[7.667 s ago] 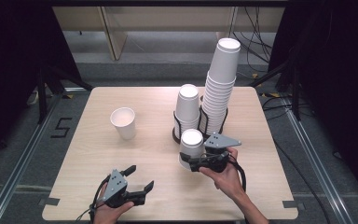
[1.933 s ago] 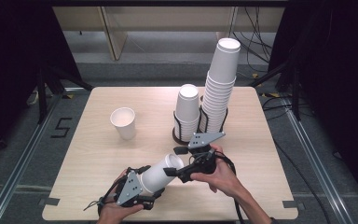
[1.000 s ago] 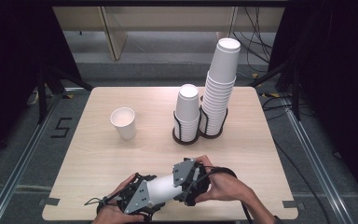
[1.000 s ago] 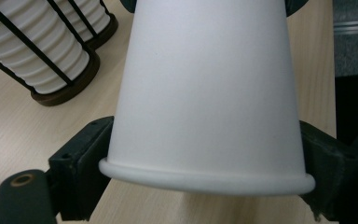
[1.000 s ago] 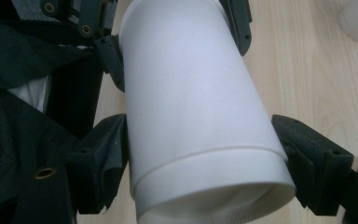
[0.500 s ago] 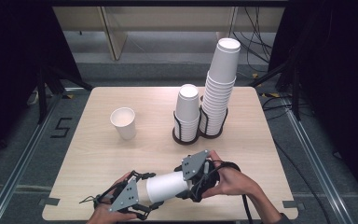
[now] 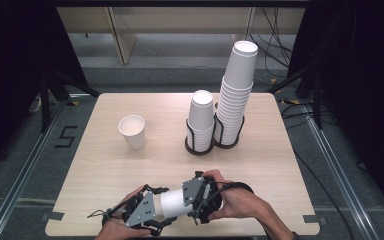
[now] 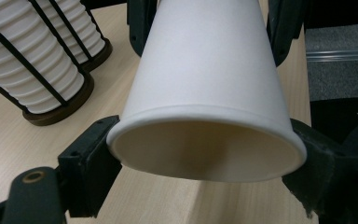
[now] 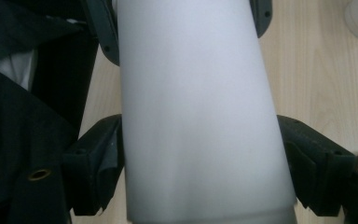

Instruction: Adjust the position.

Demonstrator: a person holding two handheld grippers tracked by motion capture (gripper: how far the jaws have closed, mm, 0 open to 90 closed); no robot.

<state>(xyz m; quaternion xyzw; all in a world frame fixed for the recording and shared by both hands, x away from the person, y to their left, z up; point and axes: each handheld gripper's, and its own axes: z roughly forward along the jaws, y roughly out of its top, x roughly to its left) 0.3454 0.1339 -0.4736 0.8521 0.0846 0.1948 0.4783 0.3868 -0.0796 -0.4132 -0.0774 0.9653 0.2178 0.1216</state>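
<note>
Low in the high view, the left gripper (image 7: 152,220) and right gripper (image 7: 202,200) both clamp the paper cup (image 7: 172,202), one near each end. Squeezing harder or pulling unevenly could crush its thin wall.

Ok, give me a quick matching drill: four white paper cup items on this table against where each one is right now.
Things:
1. white paper cup lying sideways
2. lone upright white paper cup
3. short stack of white paper cups
4. tall stack of white paper cups

Places:
A. right ring of the black wire holder
B. left ring of the black wire holder
C. between both tongs, at the near edge
D. standing alone, left of the holder

Pairs: 1-C, 2-D, 3-B, 4-A
</note>
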